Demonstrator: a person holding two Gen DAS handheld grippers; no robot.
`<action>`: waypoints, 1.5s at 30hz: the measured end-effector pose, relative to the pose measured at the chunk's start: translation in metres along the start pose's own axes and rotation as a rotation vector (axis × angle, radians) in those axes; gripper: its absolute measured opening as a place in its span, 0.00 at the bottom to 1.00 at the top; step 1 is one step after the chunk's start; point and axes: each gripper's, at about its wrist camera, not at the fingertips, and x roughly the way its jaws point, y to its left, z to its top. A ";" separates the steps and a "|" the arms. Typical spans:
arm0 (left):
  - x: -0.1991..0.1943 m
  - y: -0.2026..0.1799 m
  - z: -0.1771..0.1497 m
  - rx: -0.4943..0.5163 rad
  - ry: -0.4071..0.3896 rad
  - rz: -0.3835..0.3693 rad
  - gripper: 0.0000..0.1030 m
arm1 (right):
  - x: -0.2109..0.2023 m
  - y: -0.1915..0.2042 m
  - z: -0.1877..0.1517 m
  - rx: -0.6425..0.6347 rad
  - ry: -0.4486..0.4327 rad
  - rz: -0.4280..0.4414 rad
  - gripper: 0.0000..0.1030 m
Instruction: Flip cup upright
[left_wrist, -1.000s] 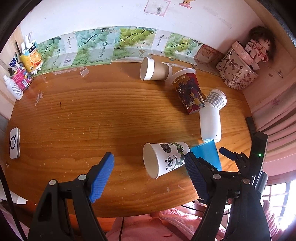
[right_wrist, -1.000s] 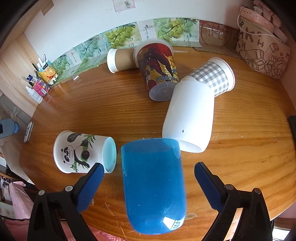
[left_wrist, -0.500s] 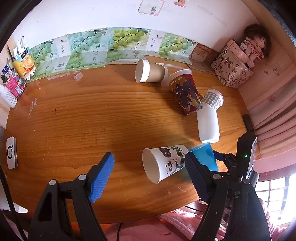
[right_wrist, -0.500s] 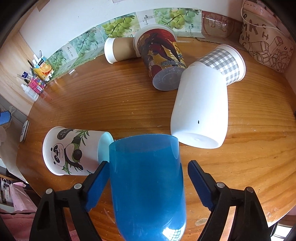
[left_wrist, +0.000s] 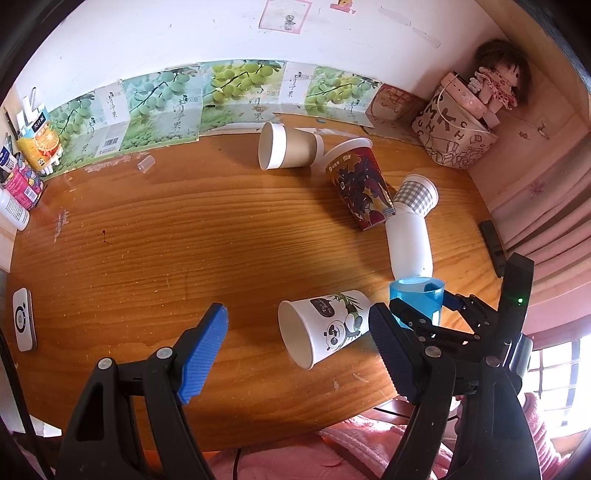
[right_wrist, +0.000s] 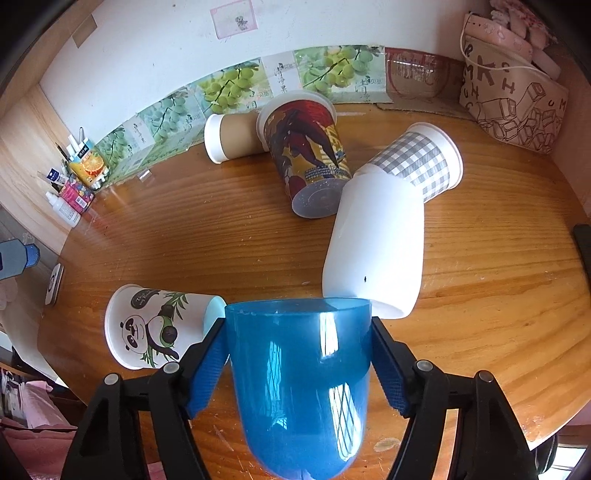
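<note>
Blue plastic fills your right wrist view: the blue cup (right_wrist: 299, 384) sits between the 2 pads of your right gripper (right_wrist: 297, 363), which press against its sides, so you are gripping it. Its rim points forward toward the white cup (right_wrist: 375, 251), and its rounded base is nearest the camera. From your left wrist view the same blue cup (left_wrist: 416, 297) shows near the table's (left_wrist: 184, 236) front right edge, mouth up as far as the angle allows, though whether its base touches the wood is hidden behind the left gripper's own finger. Your left gripper (left_wrist: 295, 350) hangs wide apart above the table, holding nothing. The panda cup (left_wrist: 327, 326) lies on its side between those 2 fingers, mouth toward the camera, just beside the blue cup. Farther back, the brown cup (left_wrist: 286, 149), the red printed cup (left_wrist: 360, 184) and the checked cup (left_wrist: 415, 194) all lie on their sides, with the white cup's closed end against the checked one.
</note>
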 end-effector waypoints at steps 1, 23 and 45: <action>0.000 -0.001 0.000 0.005 -0.001 -0.002 0.79 | -0.004 -0.001 0.000 0.009 -0.010 -0.002 0.71; -0.001 -0.026 -0.003 0.061 0.005 -0.015 0.79 | -0.047 0.007 -0.019 -0.036 -0.054 -0.028 0.71; -0.030 -0.051 -0.043 -0.053 -0.068 0.049 0.79 | -0.111 0.012 -0.012 -0.106 -0.104 0.101 0.80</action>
